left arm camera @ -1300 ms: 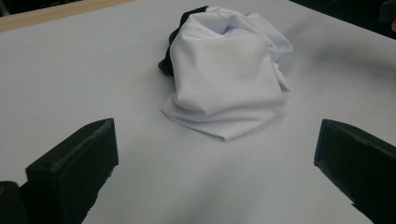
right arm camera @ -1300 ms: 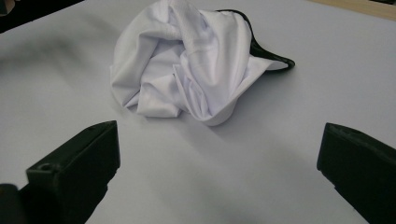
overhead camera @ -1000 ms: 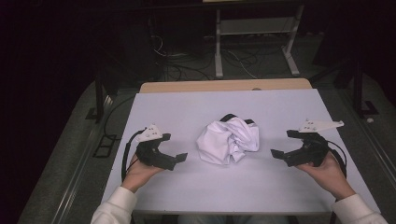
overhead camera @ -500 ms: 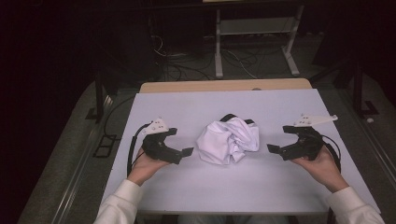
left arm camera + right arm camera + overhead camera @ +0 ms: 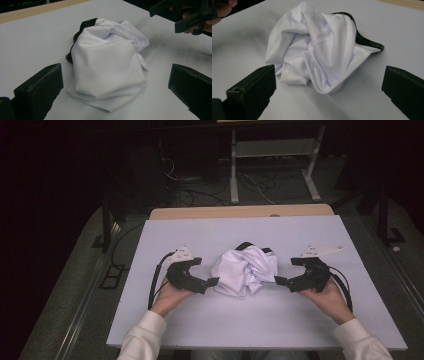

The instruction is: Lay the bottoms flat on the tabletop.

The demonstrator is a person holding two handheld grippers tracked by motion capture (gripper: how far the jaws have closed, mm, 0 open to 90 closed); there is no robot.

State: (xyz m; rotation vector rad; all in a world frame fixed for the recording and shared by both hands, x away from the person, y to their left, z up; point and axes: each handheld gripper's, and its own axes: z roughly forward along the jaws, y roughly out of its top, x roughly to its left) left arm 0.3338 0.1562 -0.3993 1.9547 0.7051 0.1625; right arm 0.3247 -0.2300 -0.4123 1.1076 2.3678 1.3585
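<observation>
Closing in from both sides, the left gripper (image 5: pixel 212 281) and right gripper (image 5: pixel 280 281) sit with jaws spread wide, holding nothing, right beside the crumpled white garment (image 5: pixel 245 270) mid-table (image 5: pixel 200 330). I'd pinch a loose outer edge on each side, not the bulky wad, so it spreads.

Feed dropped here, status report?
Left gripper and right gripper open, flanking crumpled white garment. Garment untouched on the table. Nothing in the way.

Crumpled white garment (image 5: pixel 317 50) on table (image 5: pixel 402 30), between spread tool (image 5: pixel 329 85) jaws.
</observation>
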